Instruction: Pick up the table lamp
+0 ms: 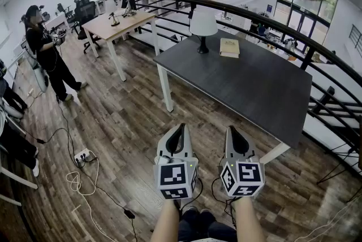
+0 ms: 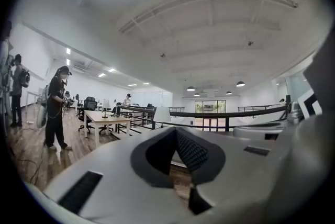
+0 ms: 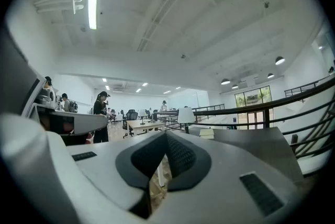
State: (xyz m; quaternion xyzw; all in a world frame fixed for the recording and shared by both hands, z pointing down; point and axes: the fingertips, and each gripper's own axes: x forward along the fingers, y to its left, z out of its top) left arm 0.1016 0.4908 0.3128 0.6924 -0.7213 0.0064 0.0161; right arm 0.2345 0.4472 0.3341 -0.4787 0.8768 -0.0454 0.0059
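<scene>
both grippers hang level over the floor, well short of the dark table [image 1: 254,88]. left gripper [image 1: 179,129] is pinched together on nothing, and right gripper [image 1: 235,132] is the same. the table lamp [image 1: 203,25] stands upright at twelve o'clock, on the table's far corner, with a book [image 1: 229,47] just at its three o'clock. the danger, as i judge it: arrive with jaws unopened and they knock the thin stem, tipping the top-heavy shade toward the railing [image 1: 226,6] behind.
</scene>
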